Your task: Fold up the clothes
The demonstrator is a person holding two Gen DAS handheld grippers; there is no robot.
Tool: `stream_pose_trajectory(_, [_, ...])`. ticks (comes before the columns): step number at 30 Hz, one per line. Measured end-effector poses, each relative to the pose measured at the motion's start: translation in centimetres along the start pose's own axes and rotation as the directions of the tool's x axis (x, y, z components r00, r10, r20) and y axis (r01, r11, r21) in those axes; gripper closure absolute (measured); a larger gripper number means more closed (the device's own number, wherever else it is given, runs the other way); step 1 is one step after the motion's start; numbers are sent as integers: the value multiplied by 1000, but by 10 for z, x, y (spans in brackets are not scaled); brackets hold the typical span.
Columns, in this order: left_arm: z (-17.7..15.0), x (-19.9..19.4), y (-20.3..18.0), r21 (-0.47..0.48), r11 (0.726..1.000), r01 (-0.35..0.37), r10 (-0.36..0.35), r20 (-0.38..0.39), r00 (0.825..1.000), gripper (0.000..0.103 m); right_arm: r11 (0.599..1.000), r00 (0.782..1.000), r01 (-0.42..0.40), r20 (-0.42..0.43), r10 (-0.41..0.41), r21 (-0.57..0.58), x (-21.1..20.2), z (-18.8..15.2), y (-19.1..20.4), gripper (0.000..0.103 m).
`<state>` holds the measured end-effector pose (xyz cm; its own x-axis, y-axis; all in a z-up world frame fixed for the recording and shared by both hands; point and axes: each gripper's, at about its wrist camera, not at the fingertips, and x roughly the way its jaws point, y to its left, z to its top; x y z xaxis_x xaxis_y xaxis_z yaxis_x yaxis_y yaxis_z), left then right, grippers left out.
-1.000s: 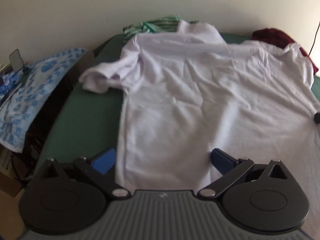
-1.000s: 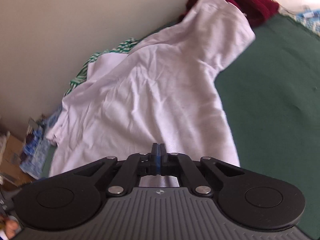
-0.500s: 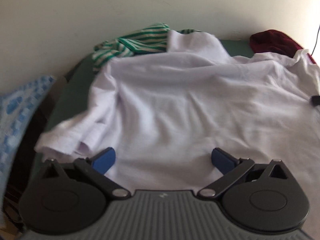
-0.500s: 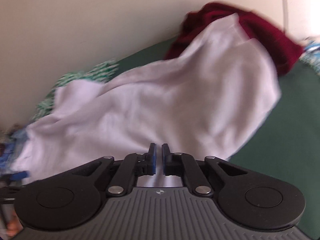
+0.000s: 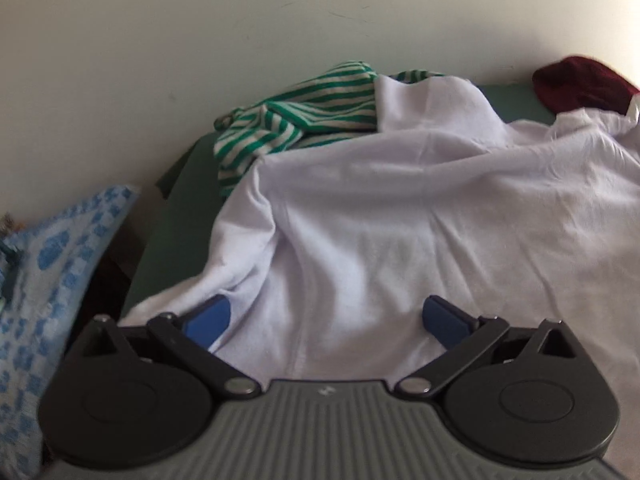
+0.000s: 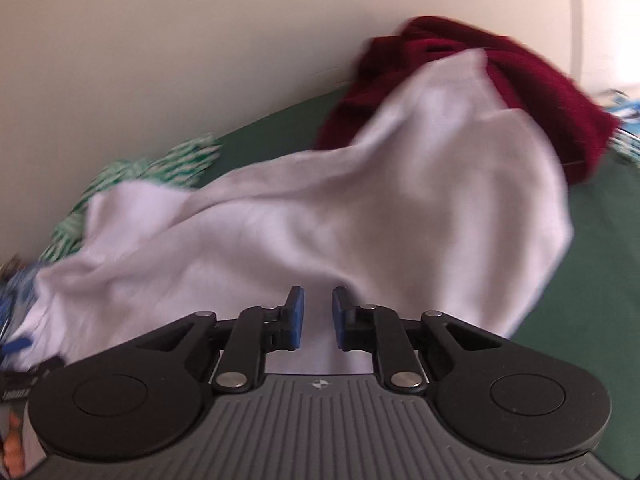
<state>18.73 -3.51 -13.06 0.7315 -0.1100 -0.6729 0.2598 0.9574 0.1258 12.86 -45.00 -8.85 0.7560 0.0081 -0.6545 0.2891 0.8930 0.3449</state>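
A white T-shirt (image 5: 400, 240) lies spread and rumpled on the green bed cover (image 5: 172, 216). My left gripper (image 5: 326, 312) hovers open just over its near part, one blue pad beside the bunched left sleeve and nothing pinched. In the right wrist view the same white T-shirt (image 6: 360, 220) is pushed up into a ridge toward the wall. My right gripper (image 6: 318, 308) sits low over it with its jaws opening. A narrow gap shows between the pads, with white cloth behind it, and the pads do not press on it.
A green-and-white striped garment (image 5: 304, 116) lies bunched against the wall behind the shirt. A maroon garment (image 6: 460, 80) sits at the far right, partly under the shirt's edge. A blue patterned cloth (image 5: 52, 260) hangs off the bed's left side. Bare green cover (image 6: 592, 260) lies to the right.
Both grippers moved forward toward the wall, and the shirt bunched up toward the striped and maroon garments. The right jaws went from shut to slightly parted. The left jaws stayed wide.
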Motion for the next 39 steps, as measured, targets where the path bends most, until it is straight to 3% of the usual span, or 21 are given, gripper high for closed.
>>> stream_pose_trajectory(1, [1, 2, 6, -25, 1000, 10, -11, -7, 1000, 1, 1000, 1000, 5, 9, -6, 20, -1, 5, -12, 103])
stream_pose_trajectory(3, [4, 7, 16, -70, 997, 14, -16, -22, 1000, 1, 996, 998, 52, 31, -55, 79, -4, 13, -31, 103])
stream_pose_trajectory(4, [7, 8, 18, -88, 996, 17, -19, -30, 999, 1, 992, 999, 12, 38, -17, 128, -6, 15, -36, 103])
stream_pose_trajectory(6, [13, 7, 20, -120, 992, 29, -34, -36, 999, 1, 980, 997, -65, 40, 58, 189, -7, 21, -40, 92])
stream_pose_trajectory(11, [43, -11, -6, -108, 985, 131, -125, 63, 990, 1, 979, 976, -199, -79, 202, 49, 36, 39, 16, 87])
stream_pose_trajectory(14, [61, 7, -33, -22, 993, 114, -113, 45, 993, 1, 957, 944, -289, -160, 290, 26, 74, 55, 38, 86])
stream_pose_trajectory(15, [64, 17, -40, 12, 995, 96, -96, 34, 995, 1, 958, 942, -287, -174, 285, 16, 85, 60, 42, 86])
stream_pose_trajectory(16, [68, 26, -47, 47, 996, 78, -79, 23, 997, 1, 969, 958, -248, -155, 243, -13, 92, 65, 45, 87])
stream_pose_trajectory(18, [72, 44, -51, 84, 996, 16, -16, 1, 1000, 1, 992, 994, -95, -68, 90, -78, 99, 76, 43, 87])
stream_pose_trajectory(19, [73, 53, -52, 99, 995, -18, 19, -9, 1000, 1, 995, 997, -58, -45, 55, -77, 103, 81, 38, 100])
stream_pose_trajectory(21, [77, 65, -44, 82, 996, -39, 40, -18, 999, 1, 995, 993, -100, -60, 99, -14, 105, 89, 26, 101])
stream_pose_trajectory(23, [80, 63, -33, 42, 999, -9, 9, -1, 1000, 1, 988, 990, -140, -28, 138, -65, 88, 90, 32, 83])
stream_pose_trajectory(24, [83, 60, -29, 26, 1000, 12, -12, 11, 1000, 1, 981, 989, -151, -9, 151, -125, 79, 89, 41, 81])
stream_pose_trajectory(26, [89, 54, -26, 11, 998, 56, -56, 40, 998, 1, 948, 983, -178, -2, 184, -263, 66, 86, 62, 75])
stream_pose_trajectory(29, [100, 68, -35, 46, 999, 23, -24, 21, 999, 1, 846, 962, -272, -125, 242, -459, 75, 76, 98, 62])
stream_pose_trajectory(31, [104, 79, -41, 75, 997, 7, -6, -14, 1000, 0, 736, 980, -199, -116, 163, -647, 79, 58, 127, 62])
stream_pose_trajectory(33, [103, 82, -42, 94, 996, 7, -6, -14, 1000, 0, 640, 989, -149, -99, 113, -754, 87, 40, 148, 62])
stream_pose_trajectory(35, [99, 80, -40, 114, 993, 13, -12, -10, 1000, 0, 596, 993, -117, -89, 76, -795, 100, 28, 158, 66])
stream_pose_trajectory(37, [98, 74, -38, 120, 992, 29, -29, 1, 1000, 1, 610, 996, -86, -52, 74, -788, 108, 29, 158, 75])
stream_pose_trajectory(38, [97, 68, -36, 126, 991, 42, -44, 12, 999, 1, 659, 995, -87, -39, 87, -747, 108, 35, 156, 84])
stream_pose_trajectory(39, [95, 62, -34, 134, 989, 58, -62, 28, 998, 1, 723, 994, -105, -43, 104, -683, 108, 43, 152, 84])
